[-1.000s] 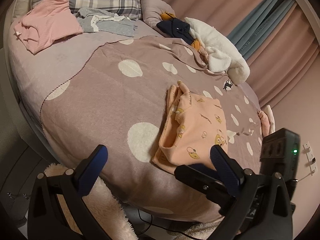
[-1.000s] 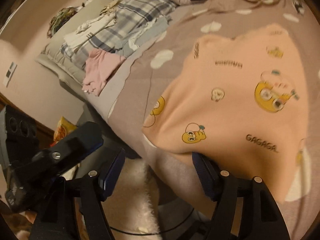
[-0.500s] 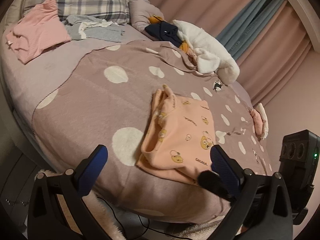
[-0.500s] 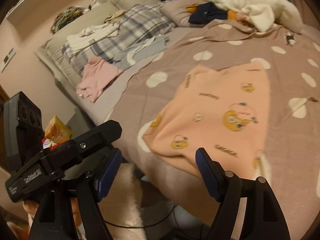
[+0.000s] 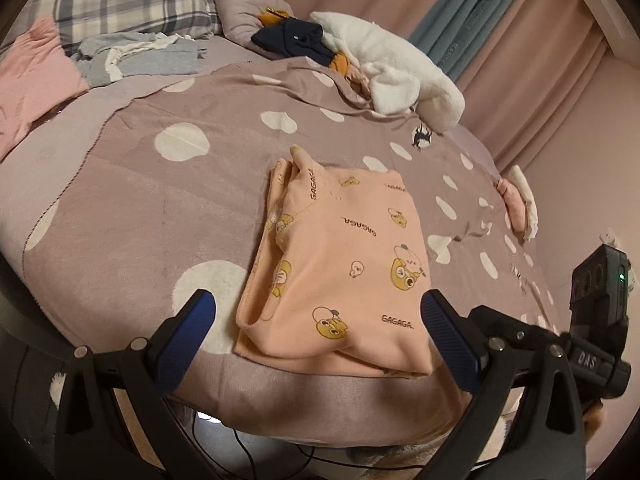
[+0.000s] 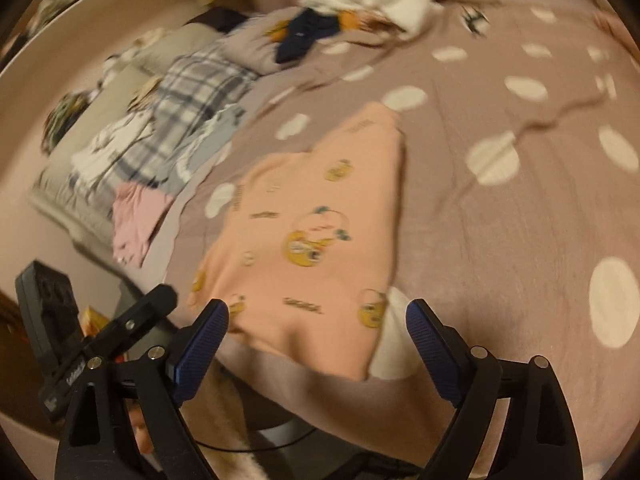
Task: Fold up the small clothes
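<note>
1. Where blanket (image 5: pixel 132 216) nears bed edge, lies folded: peach top (image 5: pixel 344 272) (image 6: pixel 308 240), cartoon print and "GAGAGA" lettering up, layered open edges showing on its left side in left view.
2. Rests flat on blanket, gripped by neither tool.
3. Spread wide, holding nothing: left gripper (image 5: pixel 320 336), blue pads (image 5: pixel 188 332) flanking top's near edge from the camera's angle, seemingly short of the cloth.
4. Likewise released and empty: right gripper (image 6: pixel 316 344), hovering at top's near edge; view blurred, so contact cannot be told.
5. Visible at right of left view: right tool's black body; at lower left of right view: left tool's body.
6. Spotted with white dots, wrinkled toward far side: blanket.
7. Piled at blanket's far edge: white fleece (image 5: pixel 400 68), touching navy garment (image 5: pixel 296 40) with orange bits beside it.
8. Lying well apart from top, toward bed head: pink garment (image 5: pixel 32 76) (image 6: pixel 136 216), grey-blue clothes (image 5: pixel 140 60), plaid pillow (image 5: pixel 136 4).
9. Sitting near right bed edge: small pink-and-white bundle (image 5: pixel 518 204).
10. Hanging behind bed: pink and blue curtains (image 5: pixel 500 28).
</note>
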`<action>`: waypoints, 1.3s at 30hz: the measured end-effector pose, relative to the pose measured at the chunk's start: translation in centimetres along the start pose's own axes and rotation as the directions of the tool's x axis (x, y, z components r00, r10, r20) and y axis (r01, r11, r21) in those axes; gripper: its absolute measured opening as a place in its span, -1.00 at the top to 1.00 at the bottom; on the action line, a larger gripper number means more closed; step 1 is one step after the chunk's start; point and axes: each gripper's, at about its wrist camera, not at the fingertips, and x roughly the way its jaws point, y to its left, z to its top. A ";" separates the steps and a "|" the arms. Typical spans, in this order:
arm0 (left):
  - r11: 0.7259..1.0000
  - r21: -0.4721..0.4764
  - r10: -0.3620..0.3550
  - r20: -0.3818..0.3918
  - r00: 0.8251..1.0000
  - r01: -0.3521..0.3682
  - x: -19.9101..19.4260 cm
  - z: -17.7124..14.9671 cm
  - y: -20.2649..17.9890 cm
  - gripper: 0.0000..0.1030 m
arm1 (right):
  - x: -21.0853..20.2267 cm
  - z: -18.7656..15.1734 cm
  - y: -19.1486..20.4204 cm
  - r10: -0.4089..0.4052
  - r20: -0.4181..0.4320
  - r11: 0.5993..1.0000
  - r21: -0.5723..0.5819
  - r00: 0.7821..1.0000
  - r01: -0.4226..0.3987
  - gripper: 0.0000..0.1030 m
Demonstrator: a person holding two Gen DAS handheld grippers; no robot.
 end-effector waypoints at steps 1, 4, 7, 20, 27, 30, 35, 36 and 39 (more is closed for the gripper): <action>1.000 0.005 0.004 -0.008 1.000 -0.004 0.5 0.1 0.0 -0.99 | 0.1 0.0 -0.3 0.000 -0.003 1.000 0.013 1.000 0.000 -0.75; 1.000 -0.008 0.003 -0.027 1.000 -0.004 1.5 0.4 0.5 -0.99 | 1.1 0.2 -1.3 -0.003 -0.017 0.998 0.055 1.000 0.004 -0.75; 0.999 -0.050 0.003 -0.033 0.999 -0.004 2.2 0.6 1.2 -0.99 | 1.8 0.4 -2.0 0.007 -0.032 0.996 0.088 0.999 -0.005 -0.75; 0.975 -0.136 -0.199 -0.171 0.965 0.177 7.6 2.2 2.9 -0.99 | 3.9 1.7 -5.3 0.146 -0.001 0.960 0.241 0.989 -0.141 -0.75; 0.947 -0.158 -0.312 -0.256 0.915 0.279 9.7 3.4 1.9 -0.99 | 5.2 3.2 -6.0 0.277 0.026 0.911 0.311 0.961 -0.271 -0.75; 0.942 -0.153 -0.333 -0.289 0.897 0.300 10.5 3.8 1.5 -0.99 | 6.1 3.4 -6.3 0.317 0.035 0.885 0.349 0.948 -0.309 -0.75; 0.926 -0.200 -0.369 -0.296 0.881 0.321 10.8 4.2 1.8 -0.97 | 6.8 3.8 -5.9 0.342 0.050 0.867 0.369 0.938 -0.336 -0.75; 0.925 -0.210 -0.369 -0.289 0.883 0.317 10.9 4.2 1.9 -0.96 | 6.9 3.8 -5.8 0.338 0.047 0.871 0.362 0.940 -0.332 -0.75; 0.933 -0.202 -0.346 -0.280 0.895 0.298 10.7 4.1 1.7 -0.86 | 6.8 3.8 -5.5 0.320 0.037 0.884 0.347 0.947 -0.313 -0.75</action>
